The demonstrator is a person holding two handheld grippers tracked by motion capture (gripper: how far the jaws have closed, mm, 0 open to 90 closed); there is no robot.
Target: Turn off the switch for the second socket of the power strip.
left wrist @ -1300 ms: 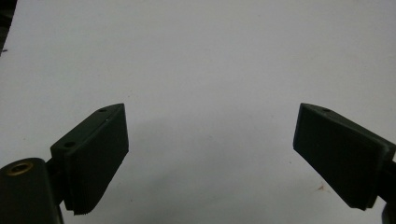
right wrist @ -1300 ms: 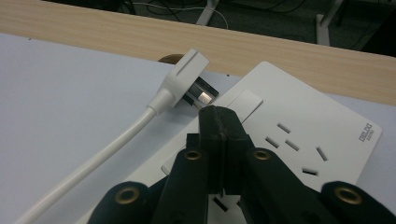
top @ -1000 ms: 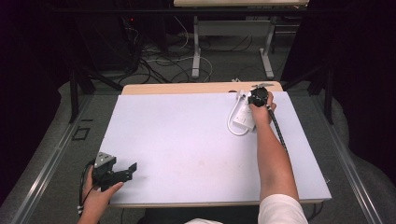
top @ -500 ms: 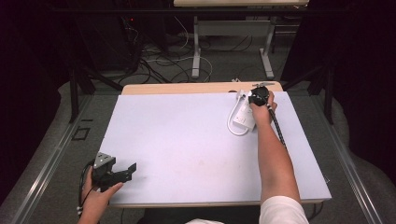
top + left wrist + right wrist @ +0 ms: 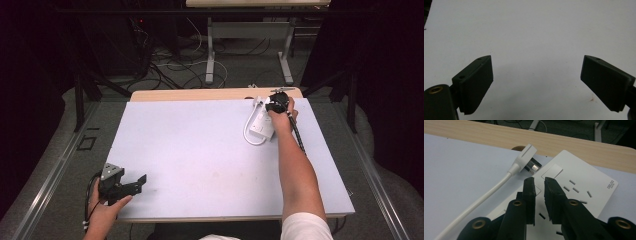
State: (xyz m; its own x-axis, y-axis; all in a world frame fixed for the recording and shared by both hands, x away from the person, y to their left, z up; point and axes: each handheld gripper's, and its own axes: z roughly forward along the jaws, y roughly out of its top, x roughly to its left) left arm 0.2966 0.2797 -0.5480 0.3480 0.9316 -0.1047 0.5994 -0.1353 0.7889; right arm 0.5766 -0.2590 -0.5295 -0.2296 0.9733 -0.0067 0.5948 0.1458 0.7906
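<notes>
Bright tabletop, dark surroundings (soft focus)

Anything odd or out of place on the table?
Mostly tidy. The white plug lies loose on its side by the power strip, prongs bare, not in any socket. The right gripper hovers over the strip, jaws nearly closed on nothing.

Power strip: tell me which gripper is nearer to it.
Right. The right gripper hovers directly over the power strip, jaws nearly closed; the left gripper sits far off at the table's near left corner.
</notes>
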